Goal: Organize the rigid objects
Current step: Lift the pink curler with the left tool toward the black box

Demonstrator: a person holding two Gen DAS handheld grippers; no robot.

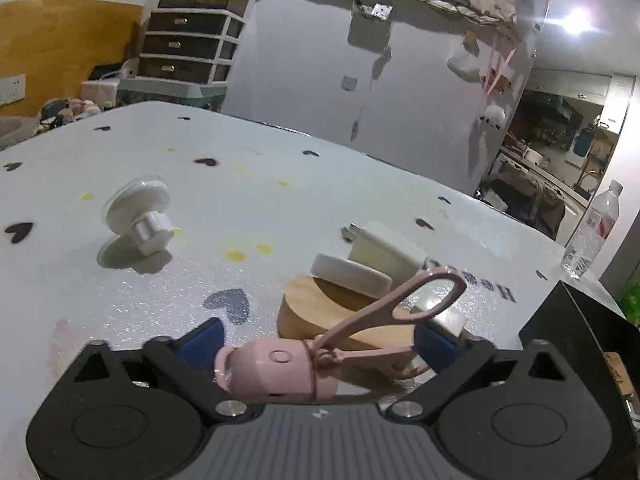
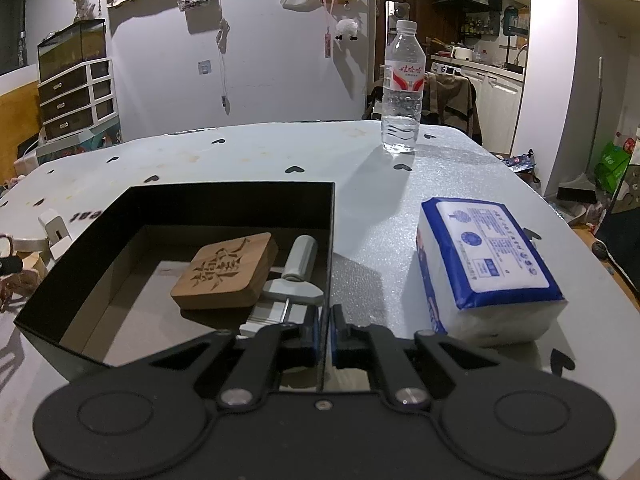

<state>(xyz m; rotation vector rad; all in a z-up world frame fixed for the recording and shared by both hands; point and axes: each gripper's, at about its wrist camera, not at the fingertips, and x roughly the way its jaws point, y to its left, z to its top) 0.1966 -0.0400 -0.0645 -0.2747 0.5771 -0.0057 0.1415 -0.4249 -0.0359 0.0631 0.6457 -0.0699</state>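
The left gripper [image 1: 320,344] is spread around a pink eyelash curler [image 1: 320,364], untouched; the right gripper [image 2: 324,332] is clamped on the black box [image 2: 224,200] wall.

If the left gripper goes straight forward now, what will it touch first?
Probably the pink eyelash curler, already lying between the open left gripper fingers; beyond it sits the wooden block.

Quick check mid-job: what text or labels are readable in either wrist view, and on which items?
Tablecloth: dark letters by the box, seen upside down, not clearly readable.
Water bottle: red Chinese brand label, too blurred.
Wooden block in the black box: carved characters, illegible.
Tissue pack: blue print, too small.
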